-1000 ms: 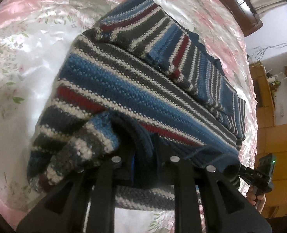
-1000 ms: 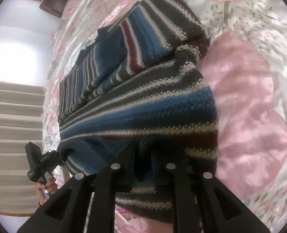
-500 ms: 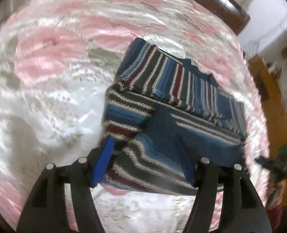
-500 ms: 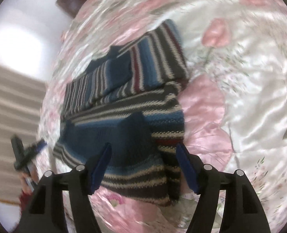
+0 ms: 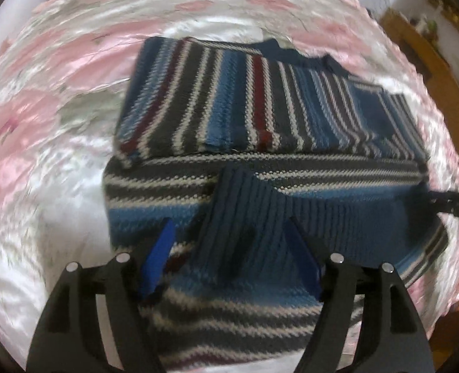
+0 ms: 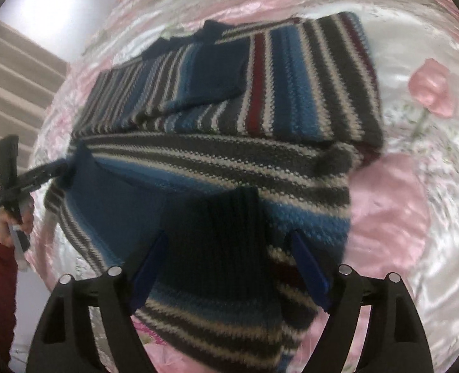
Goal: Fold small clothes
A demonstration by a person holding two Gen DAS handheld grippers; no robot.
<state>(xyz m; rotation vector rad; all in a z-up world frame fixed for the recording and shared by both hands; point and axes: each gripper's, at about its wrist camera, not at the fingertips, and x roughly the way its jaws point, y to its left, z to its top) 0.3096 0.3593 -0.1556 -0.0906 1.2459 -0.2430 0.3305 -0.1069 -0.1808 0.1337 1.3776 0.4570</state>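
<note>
1. One striped knit sweater point(image 5: 260, 118) lies folded on the pink floral bed cover point(image 5: 58, 118), its long axis running side to side across both views, dark blue collar on the far edge
2. The ribbed navy hem point(image 5: 248, 217) is folded up over the near part
3. Left tool point(image 5: 229, 258) is spread wide, released, its blue pads either side of the hem
4. Right tool point(image 6: 226, 264) is likewise wide apart, gripping nothing
5. Two tools, one sweater
</note>
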